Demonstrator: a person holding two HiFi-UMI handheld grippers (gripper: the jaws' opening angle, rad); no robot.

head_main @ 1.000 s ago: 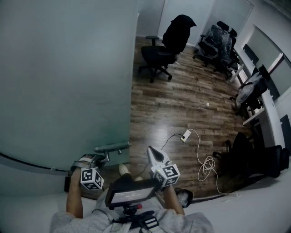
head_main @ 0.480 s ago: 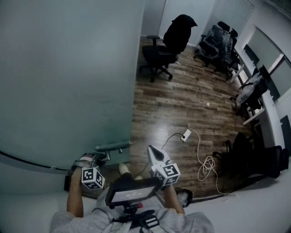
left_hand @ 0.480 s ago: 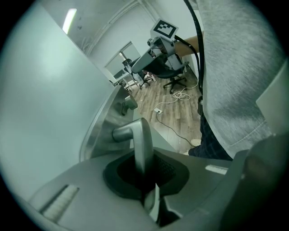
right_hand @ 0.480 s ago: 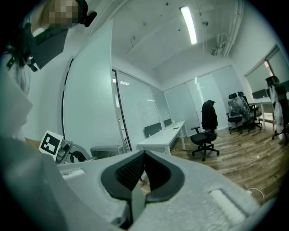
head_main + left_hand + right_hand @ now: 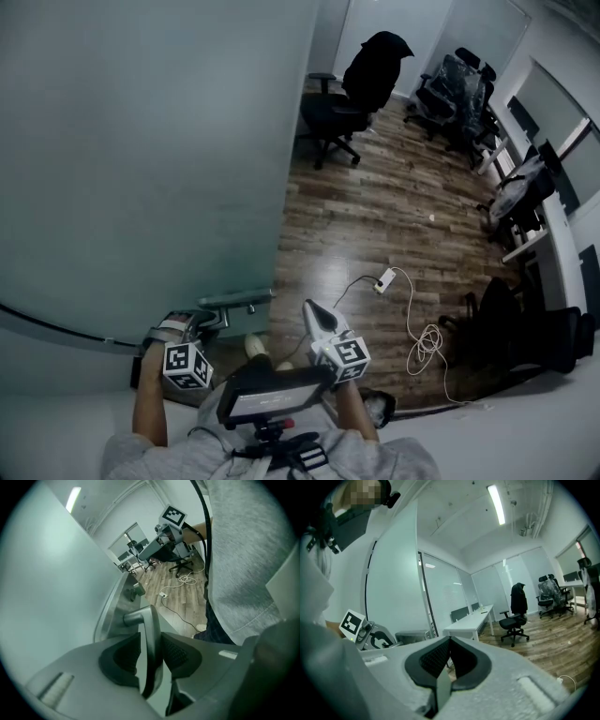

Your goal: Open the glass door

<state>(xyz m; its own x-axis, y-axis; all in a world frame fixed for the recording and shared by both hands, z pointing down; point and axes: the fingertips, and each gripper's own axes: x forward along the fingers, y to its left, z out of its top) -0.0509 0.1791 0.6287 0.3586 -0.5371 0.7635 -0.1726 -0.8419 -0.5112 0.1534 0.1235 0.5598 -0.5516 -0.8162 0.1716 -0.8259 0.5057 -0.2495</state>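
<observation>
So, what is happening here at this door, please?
A person holds a claw in each hand at a frosted glass door. The left claw is around the door's metal lever handle. Its jaws have just been opening, so the handle stands between them without being squeezed. The right claw is shut and empty, off to the right of the handle. Past the door's edge, the wooden floor of an office shows.

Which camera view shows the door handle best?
Left gripper view: the handle stands close-up between the left gripper's just-opened jaws. The head view shows it small from above; the right gripper view hardly shows it.
</observation>
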